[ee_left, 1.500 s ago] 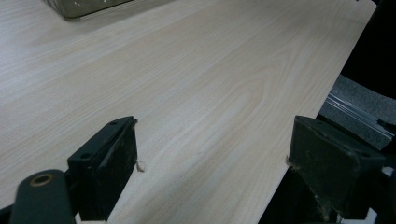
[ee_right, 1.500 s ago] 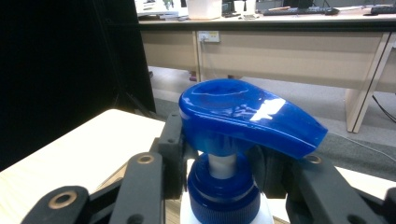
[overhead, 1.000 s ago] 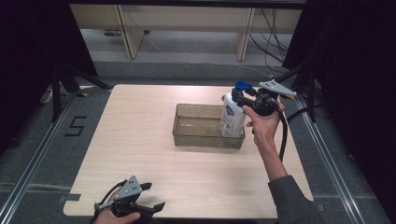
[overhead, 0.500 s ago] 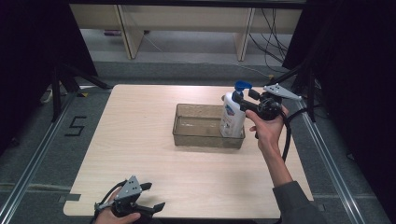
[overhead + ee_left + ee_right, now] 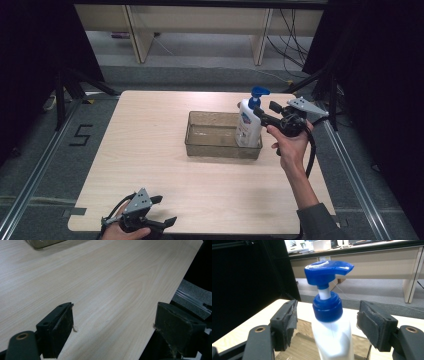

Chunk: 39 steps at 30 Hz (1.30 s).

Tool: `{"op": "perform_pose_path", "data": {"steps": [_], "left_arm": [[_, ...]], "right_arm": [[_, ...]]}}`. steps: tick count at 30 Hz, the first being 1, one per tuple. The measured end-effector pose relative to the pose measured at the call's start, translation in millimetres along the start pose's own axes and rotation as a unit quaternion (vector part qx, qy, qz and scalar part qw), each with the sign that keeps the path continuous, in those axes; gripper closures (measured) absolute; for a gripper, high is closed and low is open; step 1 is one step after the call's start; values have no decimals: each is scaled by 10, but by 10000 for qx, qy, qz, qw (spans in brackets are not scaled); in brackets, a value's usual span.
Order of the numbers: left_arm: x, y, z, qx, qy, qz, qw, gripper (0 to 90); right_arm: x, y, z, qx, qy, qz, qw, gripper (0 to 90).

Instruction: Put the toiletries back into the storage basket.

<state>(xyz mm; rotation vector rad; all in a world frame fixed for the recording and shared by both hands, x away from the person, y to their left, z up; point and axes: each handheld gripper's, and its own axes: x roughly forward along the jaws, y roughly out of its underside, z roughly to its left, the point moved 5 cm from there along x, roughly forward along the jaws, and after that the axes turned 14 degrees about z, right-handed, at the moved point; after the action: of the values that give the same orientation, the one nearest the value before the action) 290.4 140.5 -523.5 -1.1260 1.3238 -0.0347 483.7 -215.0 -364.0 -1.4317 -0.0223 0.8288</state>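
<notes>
upright pump bottle (image 5: 248,126) inside clear bin (image 5: 210,145), right end

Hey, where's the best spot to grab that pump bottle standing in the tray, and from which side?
Probably the white body of the pump bottle, just under its blue collar, coming level from the person's right. It stands upright at the right end of the clear tray, so that side is free. The right hand-held gripper already straddles it there, jaws open.

Table (image 5: 150,150): pale matt wood grain. Bottle (image 5: 333,340): glossy white plastic. Tray (image 5: 210,145): clear plastic.
</notes>
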Motion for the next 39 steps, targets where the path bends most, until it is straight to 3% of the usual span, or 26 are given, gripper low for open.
{"op": "perform_pose_path", "data": {"steps": [11, 15, 16, 17, 20, 21, 25, 27, 34, 37, 38, 39], "left_arm": [[9, -5, -11, -44, 59, -49, 10000, 149], [10, -4, -10, -43, 59, -54, 10000, 149], [-3, 9, 17, 70, -12, 79, 9999, 149], [9, -3, -8, -42, 63, -39, 10000, 149], [9, -3, -8, -49, 61, -35, 10000, 149], [9, -4, -8, -51, 42, -50, 10000, 149], [11, -3, -5, -50, 45, -65, 10000, 149], [11, -3, -5, -48, 48, -59, 10000, 149], [11, -2, -4, -49, 45, -56, 10000, 149], [11, -3, -4, -49, 45, -60, 10000, 149], [11, -3, -5, -51, 44, -63, 10000, 149], [11, -3, -5, -50, 44, -63, 10000, 149]], "right_arm": [[-67, 111, 21, -8, -74, -48, 10000, 324], [-97, 138, 32, 115, -65, 18, 9999, 324], [-96, 139, 28, 59, -60, -11, 10000, 324], [-103, 144, 31, 1, -81, -10, 10000, 324], [-113, 155, 41, -17, -88, -96, 9999, 324], [-119, 165, 62, 97, -136, -54, 9998, 322], [-135, 193, 45, -67, -41, -58, 10000, 321], [-140, 210, 71, 54, -138, -77, 9999, 320], [-187, 251, 103, -11, -92, -35, 10000, 319], [-202, 268, 108, -39, -128, -60, 9999, 318], [-204, 275, 125, 64, -169, -71, 9998, 317], [-205, 277, 117, -9, -193, -114, 9997, 317]]}}
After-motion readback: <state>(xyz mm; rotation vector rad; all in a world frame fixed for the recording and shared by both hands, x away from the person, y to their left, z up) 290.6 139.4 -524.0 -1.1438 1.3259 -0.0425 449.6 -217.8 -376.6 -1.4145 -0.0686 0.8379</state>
